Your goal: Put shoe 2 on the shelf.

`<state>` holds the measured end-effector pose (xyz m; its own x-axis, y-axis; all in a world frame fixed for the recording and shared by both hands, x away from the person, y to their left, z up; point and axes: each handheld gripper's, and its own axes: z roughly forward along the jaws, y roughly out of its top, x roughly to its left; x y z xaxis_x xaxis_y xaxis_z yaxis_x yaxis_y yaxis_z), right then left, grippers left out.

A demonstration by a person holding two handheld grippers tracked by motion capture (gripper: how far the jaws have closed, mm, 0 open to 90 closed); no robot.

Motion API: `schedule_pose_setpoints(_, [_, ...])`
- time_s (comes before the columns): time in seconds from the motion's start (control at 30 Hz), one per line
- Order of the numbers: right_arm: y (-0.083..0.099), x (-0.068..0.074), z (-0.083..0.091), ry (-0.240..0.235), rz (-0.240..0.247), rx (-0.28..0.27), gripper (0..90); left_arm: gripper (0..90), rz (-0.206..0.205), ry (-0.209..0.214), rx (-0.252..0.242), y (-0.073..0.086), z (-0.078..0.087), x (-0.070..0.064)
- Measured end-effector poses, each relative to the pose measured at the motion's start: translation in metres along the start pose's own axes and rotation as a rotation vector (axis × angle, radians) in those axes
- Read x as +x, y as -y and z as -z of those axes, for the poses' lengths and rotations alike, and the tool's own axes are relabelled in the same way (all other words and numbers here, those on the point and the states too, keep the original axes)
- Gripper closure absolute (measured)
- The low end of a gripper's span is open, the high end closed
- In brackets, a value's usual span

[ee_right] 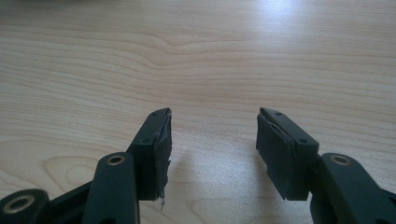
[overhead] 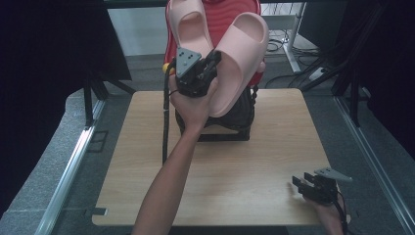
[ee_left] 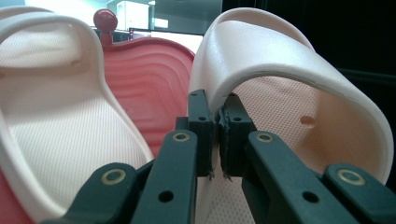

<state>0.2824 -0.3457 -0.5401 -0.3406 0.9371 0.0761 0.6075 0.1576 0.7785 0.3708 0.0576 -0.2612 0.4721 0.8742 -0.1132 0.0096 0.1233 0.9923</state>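
My left gripper (overhead: 211,62) is clamped down on the edge of the strap of a pink slipper (overhead: 240,58), the jaws pinched nearly together with only the thin band of foam between them; in the left gripper view the strap (ee_left: 280,60) arches up and over the right jaw while the footbed runs off beyond it. I hold it by the strap, I think, because that is the one thin lip the jaws can close across, and it lets the slipper hang sole outward, lifted well above the table. Just beside it the second pink slipper (overhead: 188,27) leans against a red ribbed backrest (overhead: 230,14), toe up, which suggests the pair is being stood there or taken from there; I cannot tell which. Beneath them sits a dark object (overhead: 235,120) on the far middle of the table, too shadowed for me to name. My right gripper (overhead: 307,185) waits low at the near right corner, jaws spread wide with nothing between them, bare wood showing in the gap in the right gripper view, presumably kept free to steady or receive the slipper. The table (overhead: 274,147) is pale wood grain, flat and uncluttered in front. Around it lies grey carpeted floor, metal rails, dark curtains, and cables at the back.
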Motion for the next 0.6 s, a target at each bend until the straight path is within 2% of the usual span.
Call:
schedule_pose_setpoints(0.13, [0.001,-0.001,0.001,0.0,-0.003,0.0,45.7,85.2,0.011,-0.017,-0.008,-0.008,-0.01,0.002])
schedule_pose_setpoints(0.23, [0.001,-0.001,-0.001,-0.001,0.0,0.003,45.6,85.2,0.036,-0.033,-0.011,-0.012,-0.019,0.003])
schedule_pose_setpoints(0.33, [0.001,-0.001,0.0,-0.001,-0.001,0.002,45.7,85.1,0.035,-0.051,-0.009,-0.017,-0.029,0.005])
schedule_pose_setpoints(0.4, [0.001,-0.002,0.001,0.001,-0.005,-0.005,45.6,85.2,0.048,-0.053,-0.01,-0.02,-0.036,0.006])
schedule_pose_setpoints(0.6, [0.0,-0.005,0.002,0.0,-0.014,-0.011,45.6,85.2,0.029,-0.083,0.004,-0.031,-0.056,0.006])
